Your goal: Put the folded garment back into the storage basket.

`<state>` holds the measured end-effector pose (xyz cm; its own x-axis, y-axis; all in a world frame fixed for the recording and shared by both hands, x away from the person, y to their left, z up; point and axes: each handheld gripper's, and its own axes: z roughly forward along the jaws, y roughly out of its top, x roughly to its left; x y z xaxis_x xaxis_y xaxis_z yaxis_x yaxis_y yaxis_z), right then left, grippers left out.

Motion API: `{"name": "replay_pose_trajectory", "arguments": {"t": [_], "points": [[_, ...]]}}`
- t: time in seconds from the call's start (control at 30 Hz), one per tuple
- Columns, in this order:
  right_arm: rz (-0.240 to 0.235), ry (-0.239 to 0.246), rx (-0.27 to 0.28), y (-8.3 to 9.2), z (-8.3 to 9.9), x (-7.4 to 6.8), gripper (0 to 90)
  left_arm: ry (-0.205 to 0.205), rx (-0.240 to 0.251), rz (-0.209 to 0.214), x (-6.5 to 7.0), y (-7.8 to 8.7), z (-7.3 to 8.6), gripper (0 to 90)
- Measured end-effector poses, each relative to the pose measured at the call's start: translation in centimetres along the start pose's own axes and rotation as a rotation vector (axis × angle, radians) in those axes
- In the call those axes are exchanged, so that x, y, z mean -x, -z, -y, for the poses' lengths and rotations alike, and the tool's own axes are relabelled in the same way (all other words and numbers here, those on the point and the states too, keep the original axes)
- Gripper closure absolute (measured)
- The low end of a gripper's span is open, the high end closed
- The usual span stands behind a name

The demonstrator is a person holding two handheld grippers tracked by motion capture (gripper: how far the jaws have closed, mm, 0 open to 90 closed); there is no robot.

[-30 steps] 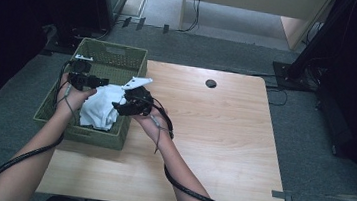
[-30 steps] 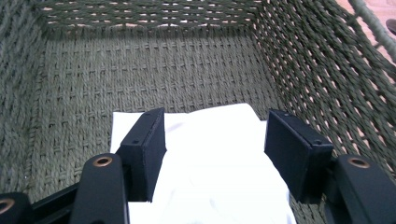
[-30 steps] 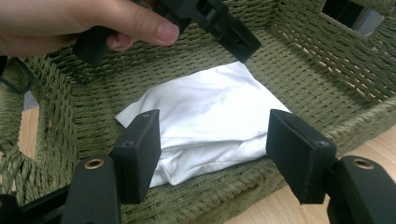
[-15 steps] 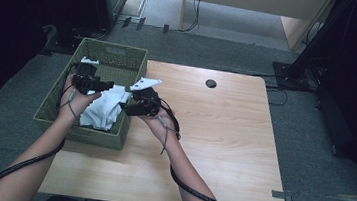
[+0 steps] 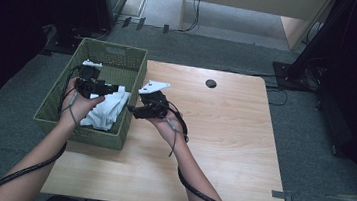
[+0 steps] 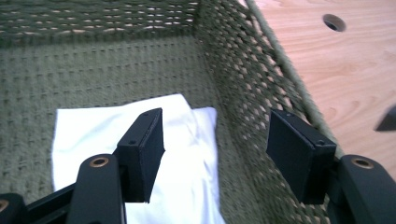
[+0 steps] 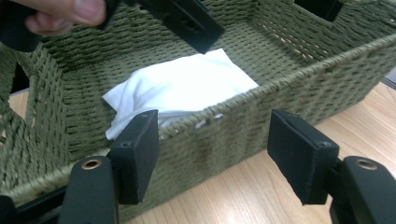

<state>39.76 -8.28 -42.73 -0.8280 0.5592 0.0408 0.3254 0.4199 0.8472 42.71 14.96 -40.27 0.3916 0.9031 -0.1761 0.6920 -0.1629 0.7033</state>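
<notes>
Dim high view, dark corners, soft overhead light on the table (image 5: 223, 135) (gripper views brighter, slightly blurred)

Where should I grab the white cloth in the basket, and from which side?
Take the white cloth by its doubled fold near the right wall of the basket, coming straight down from above. It lies flat on the floor, so a sideways approach would probably meet the woven walls. The raised fold gives the open left gripper something to pinch.
</notes>
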Motion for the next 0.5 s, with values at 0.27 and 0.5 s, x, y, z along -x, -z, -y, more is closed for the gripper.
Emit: {"name": "replay_pose_trajectory", "arguments": {"t": [0.27, 0.5], "points": [[0.006, 0.006, -0.004, 0.5, 0.5, 0.6, 34.9, 0.012, -0.003, 0.054, 1.2, 0.4, 0.1, 38.0], [0.006, 0.028, -0.002, 1.1, 1.4, 1.2, 34.0, 0.017, -0.004, 0.078, 2.1, 0.6, 0.1, 37.8]]}}
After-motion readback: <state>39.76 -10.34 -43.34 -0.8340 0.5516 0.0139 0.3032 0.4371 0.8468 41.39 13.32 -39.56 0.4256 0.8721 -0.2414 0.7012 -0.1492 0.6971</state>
